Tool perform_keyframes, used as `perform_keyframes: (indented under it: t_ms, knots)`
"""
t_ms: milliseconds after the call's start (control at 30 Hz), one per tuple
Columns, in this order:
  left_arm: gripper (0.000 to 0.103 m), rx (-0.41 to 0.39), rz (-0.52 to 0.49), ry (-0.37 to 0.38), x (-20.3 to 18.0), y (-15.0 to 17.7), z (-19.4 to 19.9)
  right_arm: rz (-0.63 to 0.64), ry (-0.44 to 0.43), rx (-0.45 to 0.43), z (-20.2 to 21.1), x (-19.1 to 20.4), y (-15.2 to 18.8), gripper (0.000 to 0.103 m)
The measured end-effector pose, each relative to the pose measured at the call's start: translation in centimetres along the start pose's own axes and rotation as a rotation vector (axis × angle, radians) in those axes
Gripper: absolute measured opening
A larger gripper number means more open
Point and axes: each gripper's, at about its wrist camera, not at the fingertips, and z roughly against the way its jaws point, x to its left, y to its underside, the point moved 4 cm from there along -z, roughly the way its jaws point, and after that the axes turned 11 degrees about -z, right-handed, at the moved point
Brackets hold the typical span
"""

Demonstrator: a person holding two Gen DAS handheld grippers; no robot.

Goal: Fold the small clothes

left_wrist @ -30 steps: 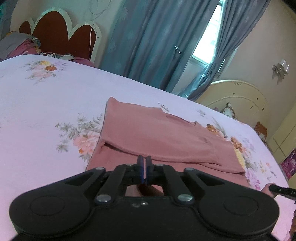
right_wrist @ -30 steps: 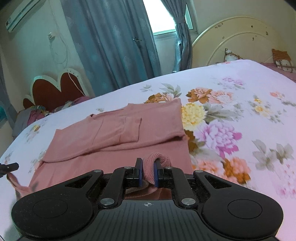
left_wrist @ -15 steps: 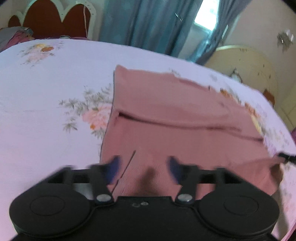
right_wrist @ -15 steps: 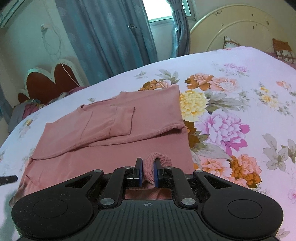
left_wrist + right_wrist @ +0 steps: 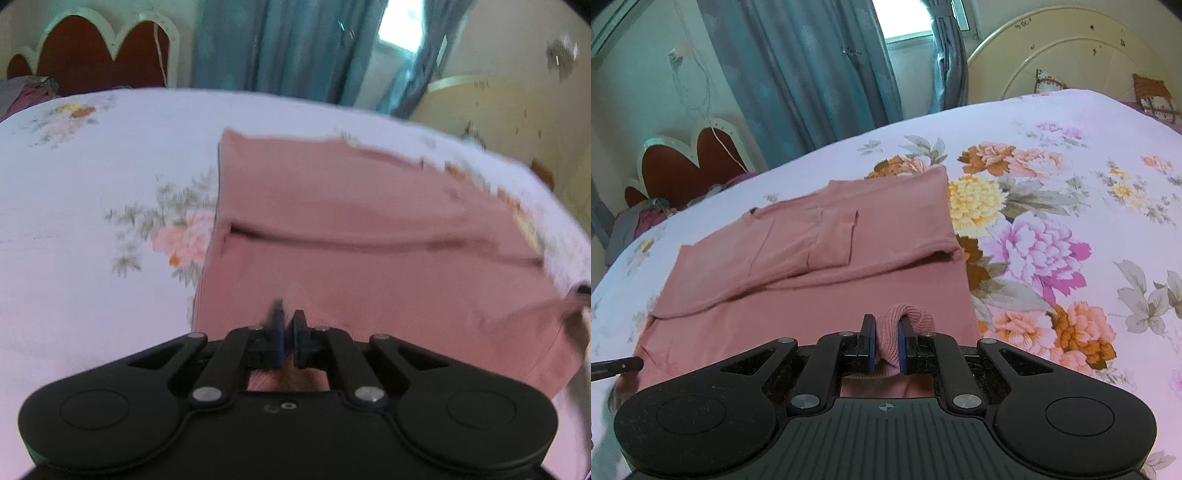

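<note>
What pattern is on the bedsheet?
Large flowers on pale pink bedsheet; clearest in the right wrist view.

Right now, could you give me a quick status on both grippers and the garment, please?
Left gripper just snapped shut at pink garment's near hem. Right gripper shut on ribbed hem bunch. Nothing in the way on floral bedsheet.

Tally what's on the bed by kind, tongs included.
Pink knit garment: 1
Tongs: 2, left tongs and right tongs
Floral bedsheet: 1
Cushions by the cream headboard: 2
Total: 6
</note>
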Motion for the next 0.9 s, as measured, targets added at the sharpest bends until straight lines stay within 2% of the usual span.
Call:
perform_keyframes:
  t_ms: [200,400,667,900]
  knots:
    - [0.004,-0.152,0.05,-0.023,0.2,-4.8,1.2,-0.017,-0.034,-0.046,-0.9,0.9,-3.2,0.011]
    - [0.004,-0.231,0.07,-0.056,0.6,-10.1,-1.0,-0.044,-0.059,-0.094,-3.7,1.3,-8.3,0.011]
    - [0.004,-0.271,0.094,-0.131,0.7,-14.9,-5.8,-0.11,-0.085,-0.083,-10.1,1.3,-13.9,0.011]
    - [0.004,-0.253,0.097,-0.202,1.2,-16.6,-10.0,-0.17,-0.062,-0.044,-16.4,0.8,-16.3,0.011]
